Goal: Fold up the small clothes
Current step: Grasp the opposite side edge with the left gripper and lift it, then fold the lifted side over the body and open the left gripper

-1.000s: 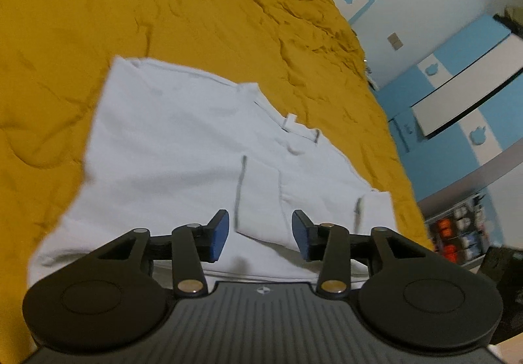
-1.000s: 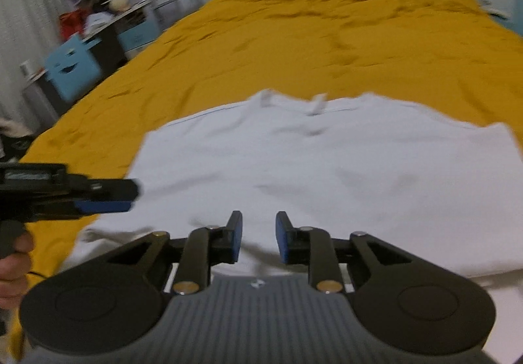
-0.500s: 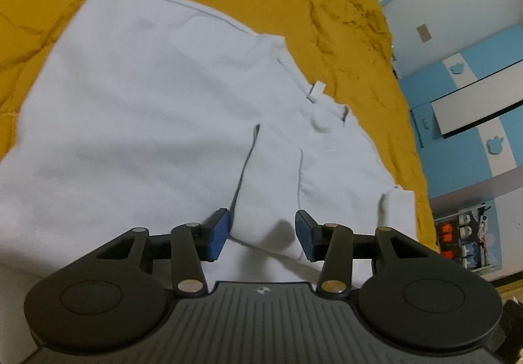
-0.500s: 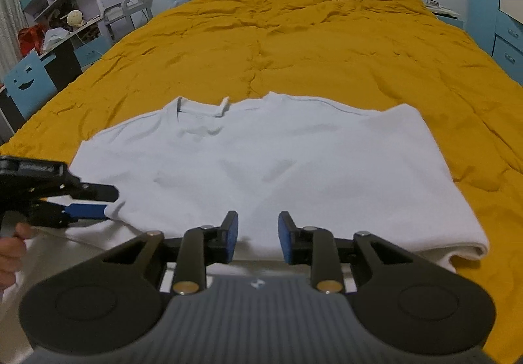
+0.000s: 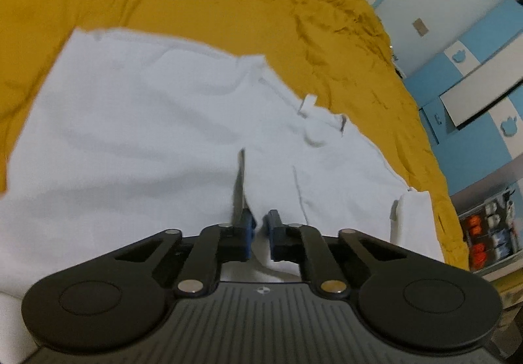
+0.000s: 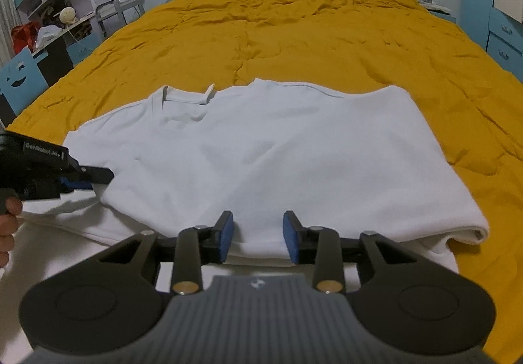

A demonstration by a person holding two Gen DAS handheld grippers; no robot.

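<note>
Left gripper [image 5: 260, 226] pinched on white cotton t-shirt [image 6: 261, 154] fold; right gripper [image 6: 258, 234] opening, hem between fingers ungripped; could slip, skewing fold.

One white shirt [image 6: 261, 148], two claws, one yellow bedspread [image 6: 294, 20].

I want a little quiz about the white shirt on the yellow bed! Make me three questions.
1. True or false: the white cotton T-shirt lies on a yellow quilted bedspread.
2. Which gripper has its jaws pinched on shirt fabric: A) left gripper B) right gripper?
3. Fill in: the small white tag sticks up at the shirt's ____.

Key: 1 true. 2 A; the right jaws are opening, pads apart over the near edge. 3 collar.
</note>
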